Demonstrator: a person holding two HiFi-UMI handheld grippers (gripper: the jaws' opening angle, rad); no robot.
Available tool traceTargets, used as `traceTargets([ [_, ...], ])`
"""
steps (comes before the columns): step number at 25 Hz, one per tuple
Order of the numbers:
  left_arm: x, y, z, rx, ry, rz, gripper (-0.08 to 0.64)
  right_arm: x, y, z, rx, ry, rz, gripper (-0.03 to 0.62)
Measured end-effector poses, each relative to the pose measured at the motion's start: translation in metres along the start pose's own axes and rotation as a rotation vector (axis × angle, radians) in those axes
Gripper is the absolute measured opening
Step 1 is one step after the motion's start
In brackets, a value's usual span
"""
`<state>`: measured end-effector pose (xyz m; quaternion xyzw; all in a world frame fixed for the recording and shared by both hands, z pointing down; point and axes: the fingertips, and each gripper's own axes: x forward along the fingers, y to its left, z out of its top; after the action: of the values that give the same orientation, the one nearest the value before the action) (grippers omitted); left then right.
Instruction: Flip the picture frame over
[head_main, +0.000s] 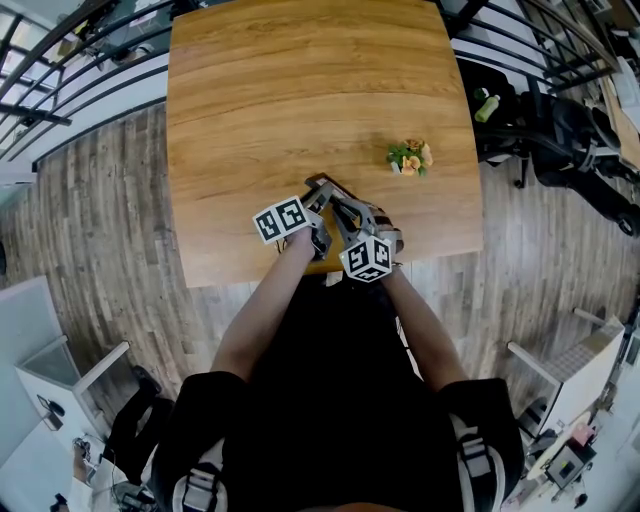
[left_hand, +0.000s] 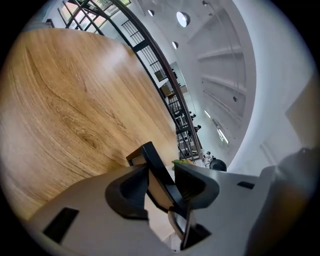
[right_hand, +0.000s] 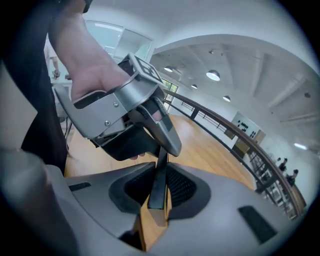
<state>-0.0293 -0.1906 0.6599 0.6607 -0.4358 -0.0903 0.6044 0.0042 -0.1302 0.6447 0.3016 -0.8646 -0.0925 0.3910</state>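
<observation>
The picture frame (right_hand: 159, 180) is held on edge between the two claws, above the near edge of the worktop (head_main: 300, 90) and close to the person's body. It is well apart from the small flowery ornament (head_main: 410, 157) that lies farther out to the right. The right claw (right_hand: 159, 175) is pinched onto the thin black rim of the frame, and a pad is seen pressing against each side of it. In the left claw (left_hand: 162, 172) the frame sits slantwise across a wider gap. It appears to bear on both pads there, though the wide-angle distortion leaves that contact less certain. The hand carrying the left claw (right_hand: 95, 75) is seen just beyond the frame in the right gripper view. The flip is judged to be about halfway done, since the frame is stood up and not laid flat. Which face is turned toward the worktop cannot be made out. For the next move, the turn would need to be carried on in the same direction by both claws together. The frame would then be lowered until it lies flat with its other face down, and only then would the pads be released.
</observation>
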Motion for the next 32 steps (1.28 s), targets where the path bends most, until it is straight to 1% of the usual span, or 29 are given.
traceTargets([
  [3, -0.001, 0.001, 0.001, -0.050, 0.006, -0.012, 0.172, 0.000, 0.001, 0.002, -0.069, 0.007, -0.019, 0.080],
  [5, -0.001, 0.001, 0.003, -0.106, 0.002, -0.030, 0.147, -0.001, 0.001, 0.003, -0.092, 0.006, -0.026, 0.081],
  [6, -0.001, 0.000, 0.004, -0.118, 0.002, -0.038, 0.143, -0.001, 0.001, 0.004, -0.095, 0.003, -0.028, 0.083],
  [13, -0.001, -0.011, 0.009, -0.129, -0.022, -0.103, 0.121, -0.003, -0.001, 0.008, -0.071, -0.033, -0.072, 0.100],
  [17, -0.003, -0.023, 0.013, -0.107, -0.036, -0.153, 0.107, -0.007, 0.000, 0.011, -0.078, -0.049, -0.067, 0.137],
  [20, -0.005, -0.029, 0.015, -0.099, -0.047, -0.186, 0.098, -0.008, 0.002, 0.014, -0.060, -0.058, -0.054, 0.150],
  [22, -0.007, -0.030, 0.017, -0.092, -0.053, -0.199, 0.095, -0.009, 0.005, 0.017, -0.014, -0.074, -0.022, 0.156],
  [23, -0.008, -0.030, 0.017, -0.087, -0.055, -0.205, 0.095, -0.010, 0.006, 0.018, 0.025, -0.088, 0.000, 0.156],
  [27, -0.011, -0.033, 0.022, -0.055, -0.038, -0.243, 0.094, -0.017, -0.004, 0.020, 0.256, -0.148, 0.068, 0.156],
  [29, -0.012, -0.035, 0.022, -0.024, -0.020, -0.262, 0.094, -0.020, -0.013, 0.019, 0.347, -0.163, 0.090, 0.189],
  [30, -0.013, -0.036, 0.023, -0.014, -0.016, -0.269, 0.094, -0.022, -0.016, 0.019, 0.376, -0.167, 0.104, 0.186],
  [32, -0.014, -0.039, 0.023, -0.011, -0.017, -0.287, 0.094, -0.024, -0.017, 0.020, 0.404, -0.178, 0.134, 0.175],
])
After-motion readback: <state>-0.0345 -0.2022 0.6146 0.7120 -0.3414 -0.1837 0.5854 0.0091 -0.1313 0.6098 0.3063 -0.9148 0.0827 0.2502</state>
